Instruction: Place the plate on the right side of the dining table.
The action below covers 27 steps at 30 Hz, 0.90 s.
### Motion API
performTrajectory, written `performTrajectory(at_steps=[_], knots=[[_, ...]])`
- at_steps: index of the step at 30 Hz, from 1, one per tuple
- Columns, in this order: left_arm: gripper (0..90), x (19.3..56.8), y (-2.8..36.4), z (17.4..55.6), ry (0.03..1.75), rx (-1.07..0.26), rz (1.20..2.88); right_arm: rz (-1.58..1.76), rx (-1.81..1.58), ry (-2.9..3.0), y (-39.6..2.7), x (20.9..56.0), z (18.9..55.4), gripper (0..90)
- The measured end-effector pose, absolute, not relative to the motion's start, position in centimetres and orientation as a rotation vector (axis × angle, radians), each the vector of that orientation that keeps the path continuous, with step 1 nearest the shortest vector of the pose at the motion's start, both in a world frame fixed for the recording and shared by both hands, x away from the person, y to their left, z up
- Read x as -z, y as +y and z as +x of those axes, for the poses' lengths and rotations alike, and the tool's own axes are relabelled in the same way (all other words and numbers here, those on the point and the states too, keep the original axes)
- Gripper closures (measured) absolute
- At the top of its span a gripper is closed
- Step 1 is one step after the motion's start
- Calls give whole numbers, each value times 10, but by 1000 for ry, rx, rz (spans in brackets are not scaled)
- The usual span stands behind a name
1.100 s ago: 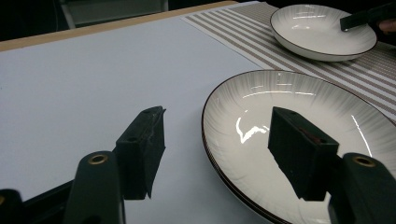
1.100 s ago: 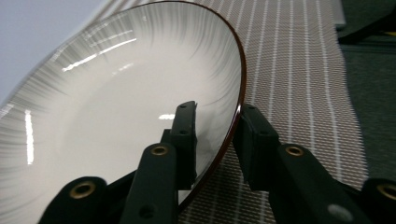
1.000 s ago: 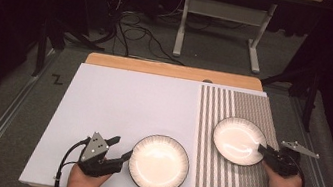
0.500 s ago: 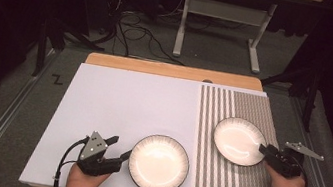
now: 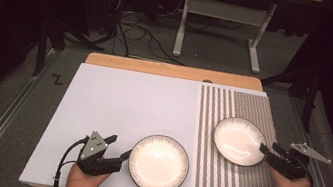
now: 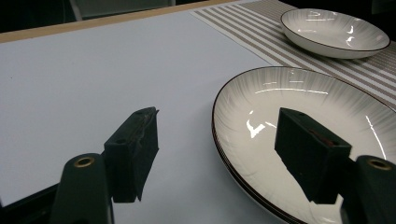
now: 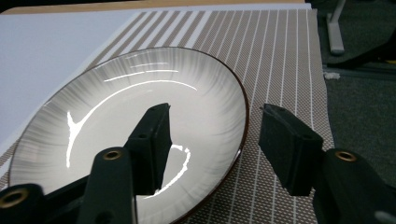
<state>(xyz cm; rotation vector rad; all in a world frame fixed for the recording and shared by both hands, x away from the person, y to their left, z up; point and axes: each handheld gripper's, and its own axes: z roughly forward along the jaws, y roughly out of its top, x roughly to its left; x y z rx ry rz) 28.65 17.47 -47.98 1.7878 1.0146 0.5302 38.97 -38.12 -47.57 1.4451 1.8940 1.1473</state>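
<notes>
L gripper (image 5: 120, 158): jaws have just been opening, now apart, straddling near plate (image 5: 159, 163) rim, pads off it. R gripper (image 5: 265, 150): same, apart astride far plate (image 5: 239, 141) rim on striped mat (image 5: 252, 112). Risk: pulling back low prob clips a rim, plate skids twd table (image 5: 117, 106) edge. Clearance hard to judge.

- Plates: two. One plate (image 5: 159, 163) lies on the plain white part of the table (image 5: 117, 101); the other plate (image 5: 239, 141) lies on the striped mat (image 5: 248, 109). Both are white with a dark rim.
- Striped mats: one, over the right portion of the table.
- Tables: one in use; a second stand (image 5: 222, 16) is seen behind it on the floor.
- Tongs: two sets, left tongs (image 5: 120, 155) and right tongs (image 5: 266, 151), each with two black jaws.
- Hands: two, one per set.
</notes>
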Motion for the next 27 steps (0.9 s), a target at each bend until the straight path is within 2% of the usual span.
performTrajectory(at_steps=[7,10,12,15,20,27], knots=[[294,479,176,286,1020,-537,1780,1342,-1152,1898,-369,462,378,326],[272,479,176,286,1021,-539,1783,1305,-1178,1892,-361,455,371,243],[230,479,176,286,1030,-536,1792,1289,-1181,1879,-352,451,365,162],[165,480,174,286,1036,-547,1797,1232,-1184,1894,-337,446,355,110],[157,478,175,285,1022,-549,1795,1183,-1198,1920,-316,444,343,73],[147,474,178,279,989,-544,1789,1110,-1238,2001,-260,448,320,6]])
